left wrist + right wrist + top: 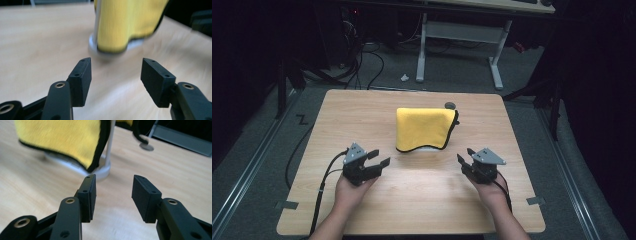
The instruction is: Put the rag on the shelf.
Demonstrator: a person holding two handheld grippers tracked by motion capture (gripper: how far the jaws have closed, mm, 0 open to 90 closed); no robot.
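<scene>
A yellow cloth (422, 128) with black edging hangs over a white stand in the middle of the wooden table (362, 110). In the left gripper view the yellow cloth (125, 22) drapes down to the stand's round white base (93, 47). The right gripper view has the cloth (62, 137) in front of the white pole (110, 142). My left gripper (379, 158) is open, low over the table, left of and nearer than the cloth. My right gripper (466, 155) is open, to the cloth's right and nearer. Nothing lies between either pair of jaws.
A small dark round disc (450, 105) lies on the table behind the stand. A white-legged desk (462, 35) and cables stand on the floor beyond the table. Bare wood stretches between the two hands.
</scene>
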